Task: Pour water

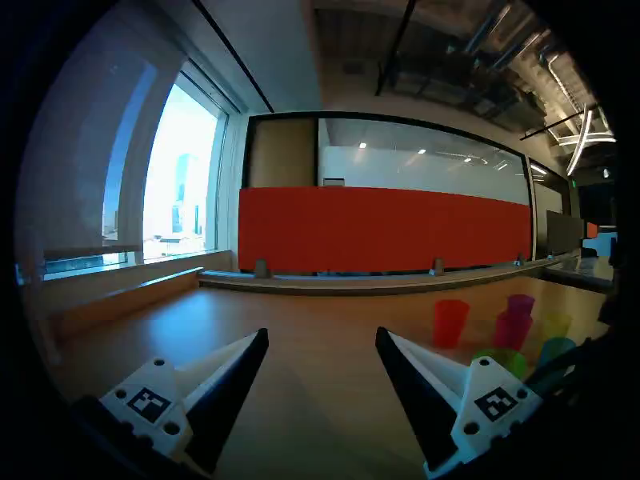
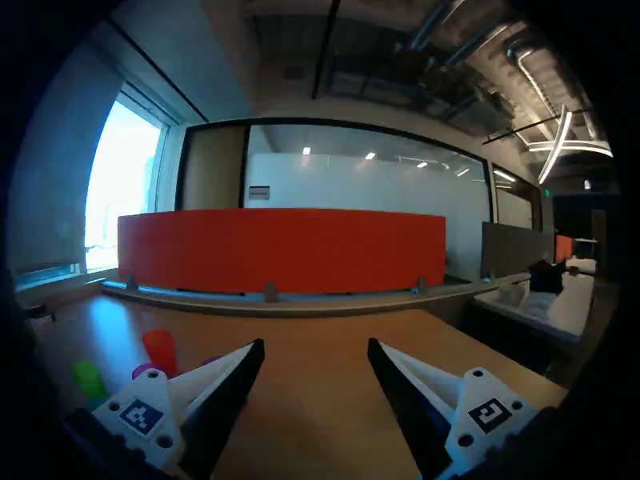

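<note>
Square coded tags (image 1: 150, 402) on left gripper (image 1: 322, 340) and right gripper (image 2: 314, 350), fingers (image 1: 232, 376) apart.

You have an orange cup (image 1: 450, 322) standing upright on the wooden table (image 1: 320, 336). A magenta cup (image 1: 513, 330) stands near it on the right. A green cup (image 1: 502, 362) and a partly hidden teal cup (image 1: 554, 350) sit closer.

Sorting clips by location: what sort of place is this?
Probably an office: a long wooden desk with a red divider panel, a glass-walled room behind, and exposed ceiling pipes.
</note>
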